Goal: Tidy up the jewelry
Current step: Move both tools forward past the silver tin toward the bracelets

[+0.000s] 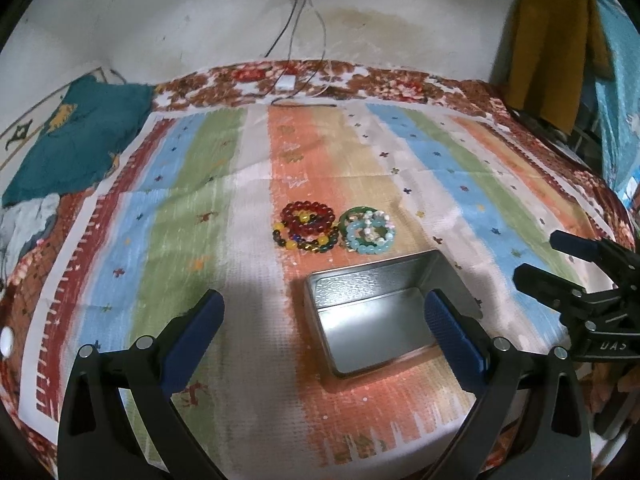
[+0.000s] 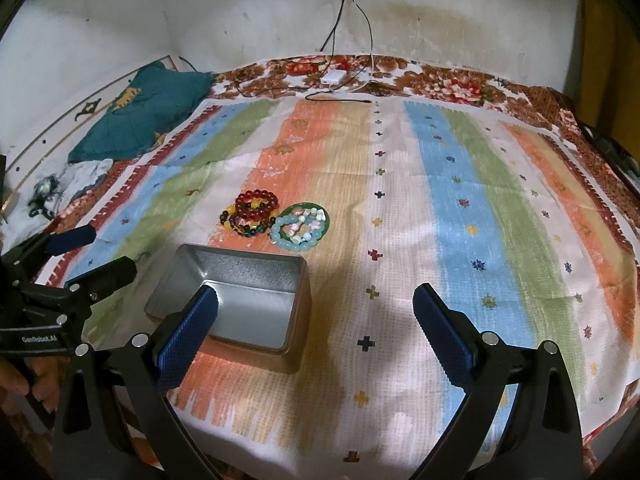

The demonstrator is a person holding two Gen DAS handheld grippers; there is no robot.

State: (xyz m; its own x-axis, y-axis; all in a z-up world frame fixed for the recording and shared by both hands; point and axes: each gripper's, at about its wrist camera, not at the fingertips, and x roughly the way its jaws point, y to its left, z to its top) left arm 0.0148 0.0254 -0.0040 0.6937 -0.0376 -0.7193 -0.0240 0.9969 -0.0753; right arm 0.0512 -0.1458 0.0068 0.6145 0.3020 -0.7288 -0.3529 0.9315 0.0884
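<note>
Both tongs stand wide and hold nothing: the left gripper (image 1: 324, 316) and the right gripper (image 2: 316, 312) hover near the open metal tin (image 2: 256, 276) on the striped cloth (image 2: 460, 208). Just beyond the tin lie the red beaded bracelets (image 2: 252, 212), touching the pale blue bracelets (image 2: 300, 226).

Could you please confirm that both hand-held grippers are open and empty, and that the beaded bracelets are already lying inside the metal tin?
Not quite. The tin is empty: the right wrist view shows the red bracelets and the pale blue and green ones lying on the striped cloth just beyond it. The rest is right: the left hand-held gripper and right hand-held gripper are both open and empty.
</note>
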